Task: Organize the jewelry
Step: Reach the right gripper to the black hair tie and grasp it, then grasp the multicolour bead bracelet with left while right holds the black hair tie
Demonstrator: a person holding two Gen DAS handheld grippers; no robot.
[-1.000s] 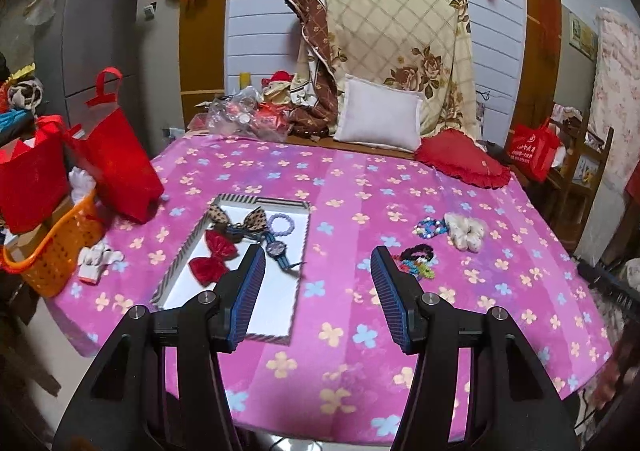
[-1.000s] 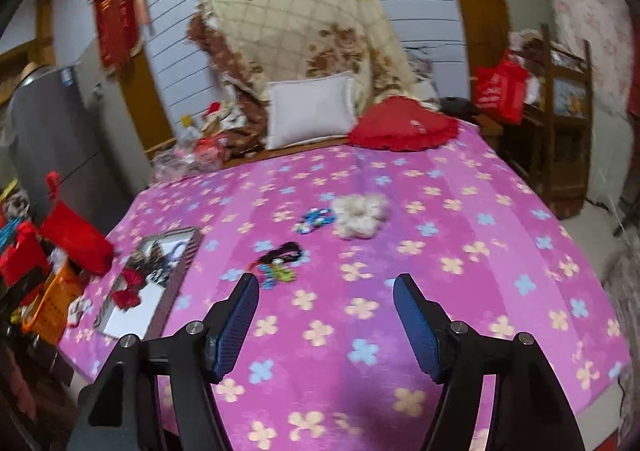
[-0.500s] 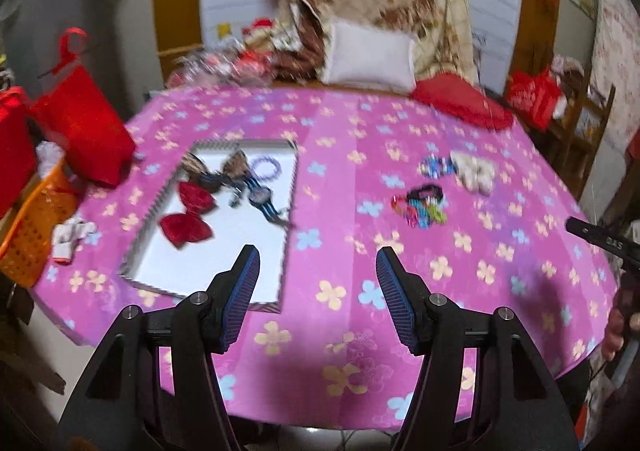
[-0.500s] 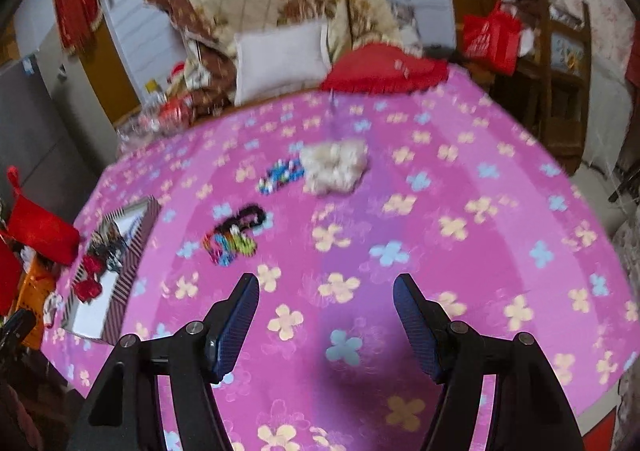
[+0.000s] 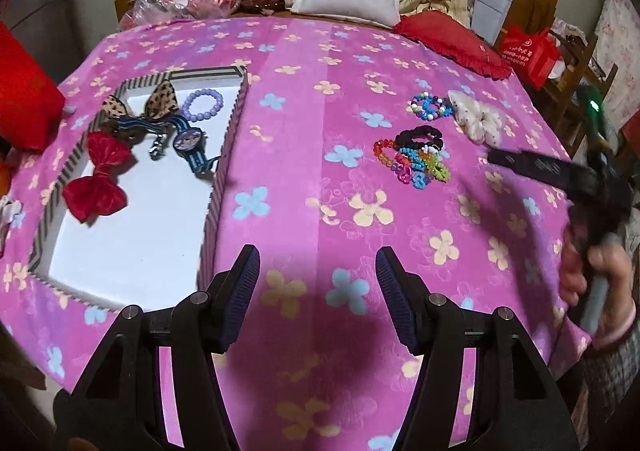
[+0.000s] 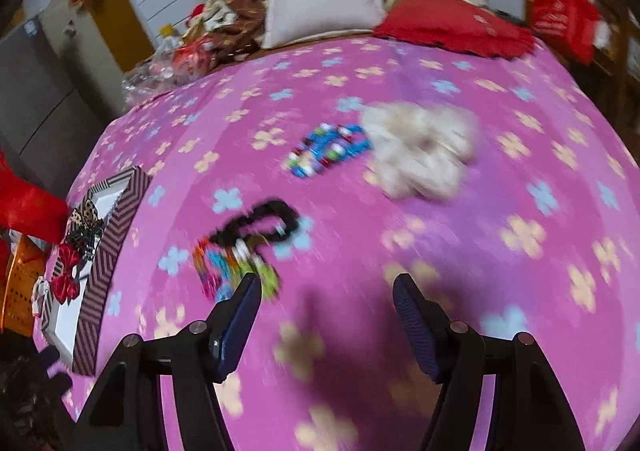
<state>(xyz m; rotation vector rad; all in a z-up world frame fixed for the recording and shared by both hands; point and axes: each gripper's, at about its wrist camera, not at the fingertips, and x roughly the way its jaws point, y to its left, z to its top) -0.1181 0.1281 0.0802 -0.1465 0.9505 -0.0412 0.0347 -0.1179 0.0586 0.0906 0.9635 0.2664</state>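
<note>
Your left gripper (image 5: 318,283) and right gripper (image 6: 327,315) both hang parted and empty above the pink floral cloth (image 5: 320,63). The colourful bracelets (image 5: 412,161) lie loose beside the white scrunchie (image 5: 478,119), well apart from the striped tray (image 5: 224,139) holding the watch (image 5: 190,141).

A striped-rimmed white tray (image 5: 224,155) on the pink flowered surface (image 5: 320,179) holds a red bow (image 5: 98,181), a leopard-print bow (image 5: 160,103), a blue watch (image 5: 191,143) and a lilac bead bracelet (image 5: 203,104). Well apart lie a black scrunchie (image 5: 420,137) touching bright bead bracelets (image 5: 412,167), a blue beaded bracelet (image 5: 430,109) and a cream scrunchie (image 5: 478,119).
</note>
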